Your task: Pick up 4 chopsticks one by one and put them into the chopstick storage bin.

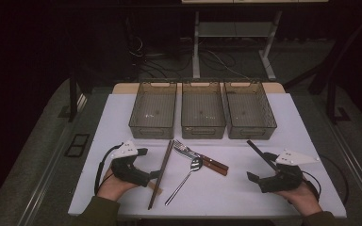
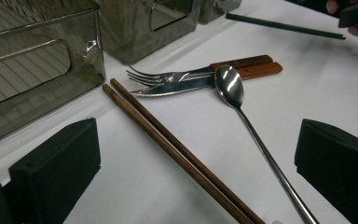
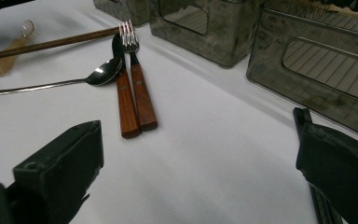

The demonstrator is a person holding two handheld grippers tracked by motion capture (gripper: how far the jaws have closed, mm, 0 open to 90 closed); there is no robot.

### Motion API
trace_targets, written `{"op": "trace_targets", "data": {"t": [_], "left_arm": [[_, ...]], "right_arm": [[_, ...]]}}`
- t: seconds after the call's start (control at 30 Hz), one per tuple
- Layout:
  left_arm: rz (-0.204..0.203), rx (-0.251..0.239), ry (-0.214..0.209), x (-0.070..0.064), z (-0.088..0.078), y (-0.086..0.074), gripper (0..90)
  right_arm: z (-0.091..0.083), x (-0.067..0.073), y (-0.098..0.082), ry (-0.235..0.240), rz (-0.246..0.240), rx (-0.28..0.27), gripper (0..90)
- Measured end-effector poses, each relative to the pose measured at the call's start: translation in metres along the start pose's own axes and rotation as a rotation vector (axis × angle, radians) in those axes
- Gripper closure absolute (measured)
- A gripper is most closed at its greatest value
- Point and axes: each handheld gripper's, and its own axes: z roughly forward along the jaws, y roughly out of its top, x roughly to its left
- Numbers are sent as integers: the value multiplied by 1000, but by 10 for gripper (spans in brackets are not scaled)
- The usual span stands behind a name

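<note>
We've got a white table [image 1: 283, 122] in a dark room, three bins [image 1: 202, 113] at the back. The black chopsticks [image 1: 259, 151] are half hidden behind the right gripper [image 1: 260, 180]. Left gripper [image 1: 153, 174] lies beside the brown chopsticks [image 1: 161, 173]; both grippers gape wide, holding nothing.

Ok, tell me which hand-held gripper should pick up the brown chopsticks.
Left, probably. The left hand-held gripper sits right beside the brown chopsticks, jaws open, and they lie just ahead of it in its own view. The right hand-held gripper is across the white table, next to the black chopsticks.
</note>
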Motion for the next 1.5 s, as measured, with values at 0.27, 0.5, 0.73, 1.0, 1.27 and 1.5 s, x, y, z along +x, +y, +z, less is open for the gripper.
{"op": "trace_targets", "data": {"t": [0.27,0.5,0.73,1.0,1.27,1.5], "left_arm": [[-4,23,19,3,4,2,48],[-4,39,40,2,7,5,96],[-1,50,55,3,13,9,158],[0,63,71,5,20,14,222],[-27,68,99,14,32,22,257],[-34,111,107,17,45,26,273]], "right_arm": [[1,-1,1,18,3,-1,9],[0,1,1,18,5,7,53],[1,-1,1,26,12,3,53],[2,-1,1,31,20,7,53],[2,-1,2,27,29,5,53],[3,0,2,22,25,11,53]]}}
